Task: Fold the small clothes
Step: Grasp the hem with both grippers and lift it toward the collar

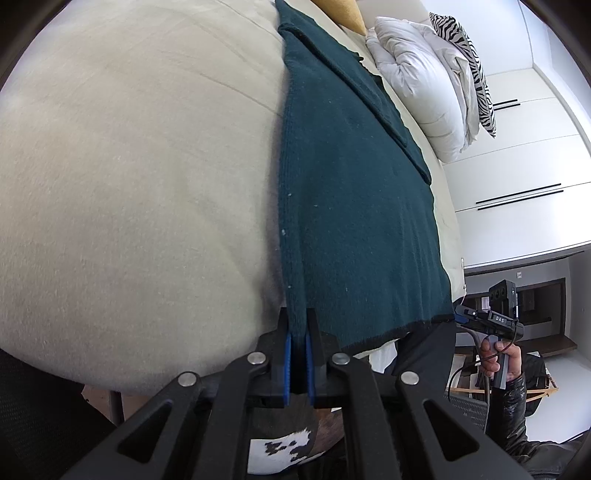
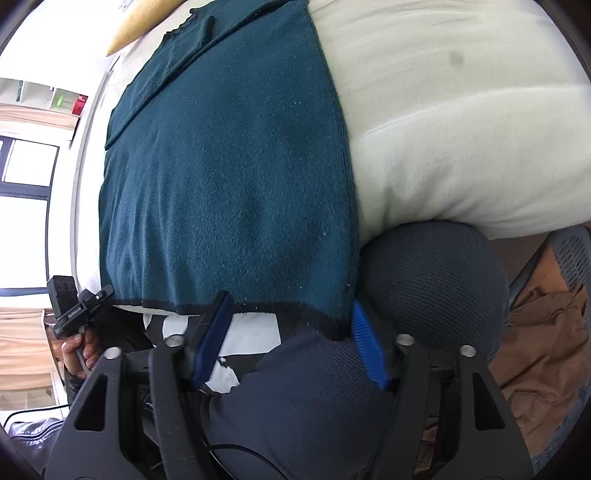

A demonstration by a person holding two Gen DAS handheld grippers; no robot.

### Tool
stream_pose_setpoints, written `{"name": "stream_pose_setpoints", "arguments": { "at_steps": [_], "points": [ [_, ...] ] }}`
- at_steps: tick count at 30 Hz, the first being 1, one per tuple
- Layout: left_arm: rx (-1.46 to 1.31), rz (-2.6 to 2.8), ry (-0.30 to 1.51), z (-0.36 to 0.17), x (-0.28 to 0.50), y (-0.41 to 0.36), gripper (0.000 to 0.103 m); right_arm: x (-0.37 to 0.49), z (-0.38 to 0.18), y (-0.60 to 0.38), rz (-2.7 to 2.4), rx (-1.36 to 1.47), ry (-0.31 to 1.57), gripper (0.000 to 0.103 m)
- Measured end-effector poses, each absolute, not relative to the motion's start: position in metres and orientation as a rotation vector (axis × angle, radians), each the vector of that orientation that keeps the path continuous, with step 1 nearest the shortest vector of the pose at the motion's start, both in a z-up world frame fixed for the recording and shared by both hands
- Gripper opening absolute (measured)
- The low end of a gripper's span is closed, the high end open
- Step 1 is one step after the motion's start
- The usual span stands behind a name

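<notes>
A dark teal knit garment (image 1: 354, 192) lies flat on a cream bed (image 1: 129, 184), with one part folded over on top at its far end. My left gripper (image 1: 298, 354) is shut on the garment's near corner, at its black hem. In the right wrist view the same garment (image 2: 229, 166) fills the middle. My right gripper (image 2: 291, 347) is open, with its blue pads (image 2: 365, 347) on either side of the hem's other corner, not closed on it. Each gripper shows in the other's view, the right one (image 1: 491, 317) and the left one (image 2: 74, 306).
A white duvet (image 1: 424, 85) and a zebra-print pillow (image 1: 469, 62) lie at the bed's far end, with a yellow cushion (image 2: 136, 26) beside them. White wardrobe doors (image 1: 528, 177) stand past the bed. A dark mesh chair (image 2: 432, 280) and brown cloth (image 2: 546, 343) sit by the bed edge.
</notes>
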State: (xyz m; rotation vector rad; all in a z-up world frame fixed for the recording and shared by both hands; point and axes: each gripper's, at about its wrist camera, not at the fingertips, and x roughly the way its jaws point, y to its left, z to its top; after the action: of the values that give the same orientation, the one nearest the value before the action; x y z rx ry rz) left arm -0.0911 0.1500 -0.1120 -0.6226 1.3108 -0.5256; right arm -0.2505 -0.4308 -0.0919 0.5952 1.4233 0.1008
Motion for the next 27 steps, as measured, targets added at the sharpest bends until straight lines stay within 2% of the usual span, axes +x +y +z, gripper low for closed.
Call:
{"name": "stream_pose_setpoints", "arguments": {
  "at_steps": [4,7,11,27],
  "points": [
    [-0.623,-0.524,1.311,-0.112,-0.091,0.15,0.007,-0.259,-0.096,-0.44,0.095,0.637,1.399,0.036],
    [-0.621,-0.523,1.311,-0.111,-0.091,0.149,0.007,-0.263,-0.098,-0.444,0.102,0.658,1.381,0.03],
    [-0.615,-0.531,1.299,-0.106,-0.092,0.147,0.006,-0.266,-0.097,-0.445,0.108,0.646,1.358,0.011],
    [-0.795,-0.632,1.12,-0.065,-0.077,0.158,0.006,-0.254,-0.03,-0.444,0.267,0.694,0.989,0.007]
  ]
}}
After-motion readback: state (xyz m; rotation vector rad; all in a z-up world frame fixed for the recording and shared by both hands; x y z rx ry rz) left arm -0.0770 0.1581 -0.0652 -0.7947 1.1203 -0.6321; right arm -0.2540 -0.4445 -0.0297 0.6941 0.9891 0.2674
